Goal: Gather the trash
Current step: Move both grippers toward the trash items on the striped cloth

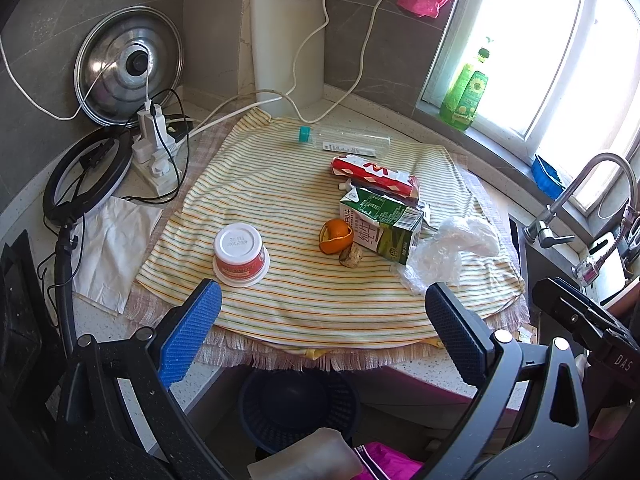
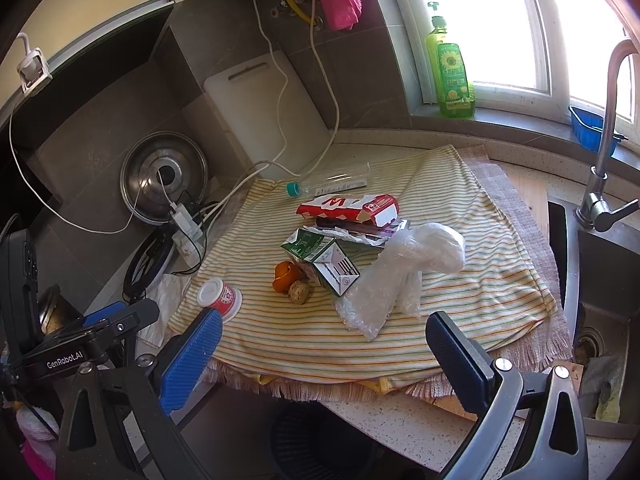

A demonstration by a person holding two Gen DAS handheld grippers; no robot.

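Note:
Trash lies on a striped cloth (image 1: 280, 184) (image 2: 460, 280): an upturned white and red cup (image 1: 240, 255) (image 2: 220, 298), orange peel (image 1: 336, 236) (image 2: 285, 276), a brown nut-like piece (image 1: 351, 257) (image 2: 299, 292), a green and white milk carton (image 1: 382, 220) (image 2: 324, 260), a red and white wrapper (image 1: 374, 174) (image 2: 348, 208), a crumpled clear plastic bag (image 1: 444, 252) (image 2: 400, 276) and a clear bottle with a teal cap (image 1: 344, 140) (image 2: 328, 182). My left gripper (image 1: 324, 328) is open and empty over the counter's front edge. My right gripper (image 2: 324, 352) is open and empty, near the bag.
A dark mesh bin (image 1: 298, 408) (image 2: 320, 440) stands on the floor below the counter edge. A power strip with cables (image 1: 156, 148), ring light (image 1: 86, 172), pot lid (image 1: 128, 64) and cutting board (image 1: 286, 40) stand left and behind. The sink (image 2: 600, 320) and faucet (image 2: 604, 140) are right.

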